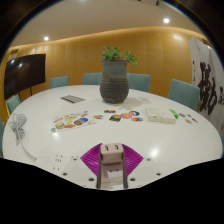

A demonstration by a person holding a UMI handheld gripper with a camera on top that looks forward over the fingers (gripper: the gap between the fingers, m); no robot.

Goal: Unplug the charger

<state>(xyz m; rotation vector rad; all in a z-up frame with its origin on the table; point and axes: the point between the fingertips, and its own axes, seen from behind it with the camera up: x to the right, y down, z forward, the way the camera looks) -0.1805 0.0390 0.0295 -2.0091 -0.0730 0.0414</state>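
A small white charger block [111, 151] with two dark slots on its facing side sits between my fingers, above the near edge of the white table [150, 135]. My gripper [111, 160] is shut on it, with a pink pad [93, 157] pressing on each side. No socket or power strip shows near the charger. A thin white cable [22, 140] lies on the table to the left, apart from the charger.
A grey ribbed vase with a green plant [115, 80] stands mid-table. Leaflets and cards [75, 120] and a white packet [160, 116] lie ahead of the fingers. Teal chairs [183, 93] ring the far side. A dark screen [24, 70] hangs on the left wall.
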